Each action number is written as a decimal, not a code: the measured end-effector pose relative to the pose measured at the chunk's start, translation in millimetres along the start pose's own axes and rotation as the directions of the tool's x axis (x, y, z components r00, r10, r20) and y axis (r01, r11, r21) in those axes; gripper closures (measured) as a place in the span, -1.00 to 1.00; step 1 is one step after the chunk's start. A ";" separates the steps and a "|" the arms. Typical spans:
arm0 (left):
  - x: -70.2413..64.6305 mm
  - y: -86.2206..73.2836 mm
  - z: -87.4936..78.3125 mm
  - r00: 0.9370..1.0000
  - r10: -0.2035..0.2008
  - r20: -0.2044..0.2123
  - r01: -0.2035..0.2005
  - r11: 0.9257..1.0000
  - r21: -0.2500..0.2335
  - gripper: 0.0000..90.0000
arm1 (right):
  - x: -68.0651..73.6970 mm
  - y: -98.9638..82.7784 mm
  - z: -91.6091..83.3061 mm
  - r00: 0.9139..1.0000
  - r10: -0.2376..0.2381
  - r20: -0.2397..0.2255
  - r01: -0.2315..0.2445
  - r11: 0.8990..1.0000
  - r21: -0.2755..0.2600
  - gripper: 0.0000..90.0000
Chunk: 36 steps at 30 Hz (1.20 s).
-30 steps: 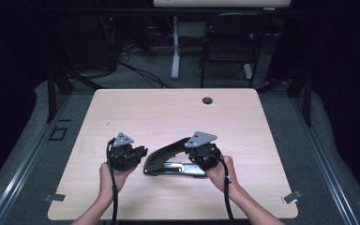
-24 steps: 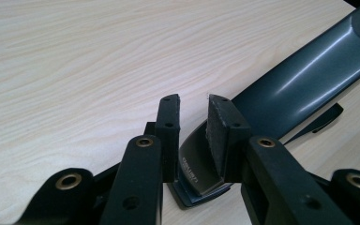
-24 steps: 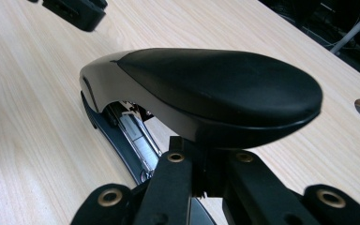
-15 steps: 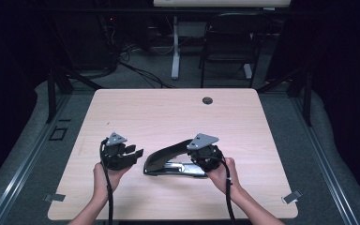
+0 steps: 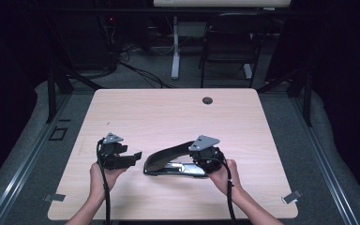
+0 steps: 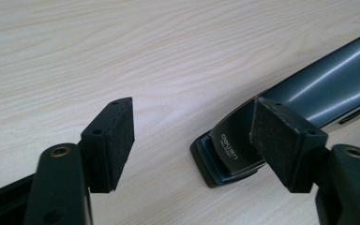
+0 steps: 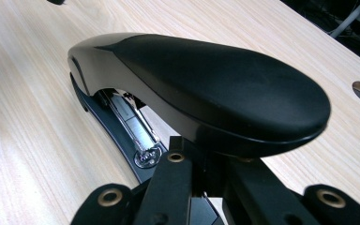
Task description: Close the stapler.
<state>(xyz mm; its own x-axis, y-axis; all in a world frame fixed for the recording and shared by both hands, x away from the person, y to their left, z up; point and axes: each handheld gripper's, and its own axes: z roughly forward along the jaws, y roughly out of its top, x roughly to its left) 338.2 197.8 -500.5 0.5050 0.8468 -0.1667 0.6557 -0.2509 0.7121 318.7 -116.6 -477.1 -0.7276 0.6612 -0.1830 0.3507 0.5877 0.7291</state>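
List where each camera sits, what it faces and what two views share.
High view: above the table, looking forward and down; forearms, both tongs.
Left gripper view: on the left tongs, pads apart, facing the stapler end.
Right gripper view: on the right tongs, shut at the stapler's base.
All share the stapler.

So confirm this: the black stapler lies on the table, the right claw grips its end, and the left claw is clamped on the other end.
Not quite: in the left gripper view the left claw stands open, its jaws just opened, pads off the stapler. The rest holds.
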 end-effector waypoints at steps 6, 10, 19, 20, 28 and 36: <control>1.7 -0.6 0.6 1.000 0.000 0.009 0.000 1.000 0.006 -0.45 | -0.1 -4.8 2.2 1.000 -0.001 0.009 0.001 1.000 0.008 1.00; 2.7 -1.0 0.7 1.000 -0.001 0.006 0.001 1.000 0.004 -0.45 | 0.3 -8.8 2.8 1.000 0.007 0.021 -0.007 1.000 0.009 1.00; 2.0 -0.9 1.5 1.000 0.002 0.009 -0.002 1.000 0.012 -0.45 | -3.2 -20.7 4.7 0.999 0.013 0.029 -0.014 0.999 0.035 1.00; 2.0 -0.9 1.5 1.000 0.003 0.008 -0.003 1.000 0.014 -0.45 | -3.5 -21.9 6.3 0.999 0.015 0.033 -0.016 0.999 0.034 1.00; 1.8 -1.9 2.8 1.000 0.004 0.009 -0.004 1.000 0.015 -0.44 | -10.7 -31.9 7.1 0.998 0.042 0.056 -0.043 0.999 0.026 1.00; 1.1 -1.3 2.9 1.000 0.012 0.010 -0.012 1.000 0.022 -0.44 | -11.8 -42.1 11.1 0.996 0.059 0.059 -0.062 0.997 0.046 1.00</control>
<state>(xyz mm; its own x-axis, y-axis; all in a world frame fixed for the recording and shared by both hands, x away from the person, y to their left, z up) 339.6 197.7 -503.6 0.5187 0.8388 -0.1651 0.6619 -0.2717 0.6986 319.1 -144.0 -512.9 -0.6695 0.7212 -0.1780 0.4217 0.5663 0.7082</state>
